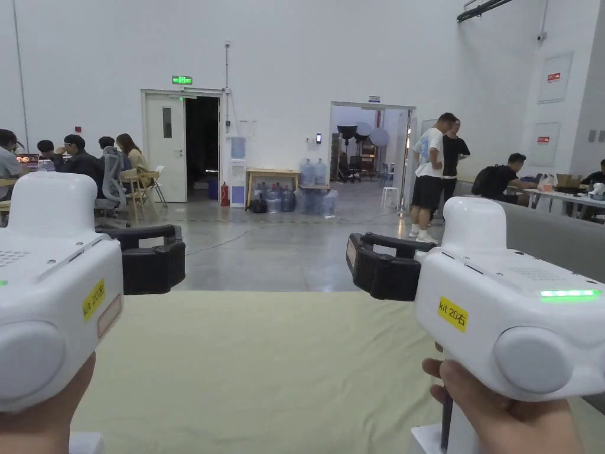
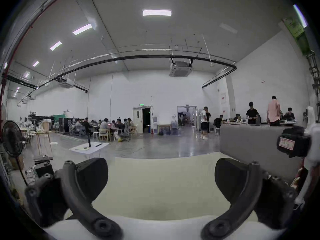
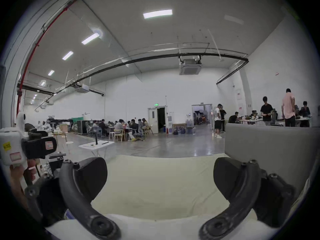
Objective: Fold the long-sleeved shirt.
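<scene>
Between the jaws of the left tool, a wide gap and nothing gripped: pads spread well apart, only pale green cloth beyond them. Same for the right tool, jaws spread wide, empty, raised level above the surface and touching nothing. Side by side in the head view, well apart, both pointing forward, each carried in a hand, right hand and left hand, at the near edge.

Below and ahead, the bench, covered in smooth pale yellow-green cloth, bare as far as its far edge. Just beside it on the right, a grey partition; farther out, polished floor, seated and standing people, doors.

As for the long-sleeved shirt: cannot tell where it lies. Judged from that, folding not yet begun: no sleeve brought in, no crease made, no garment laid out. Probably all left to do: fetching the shirt, spreading it flat, folding sleeves, then body.
</scene>
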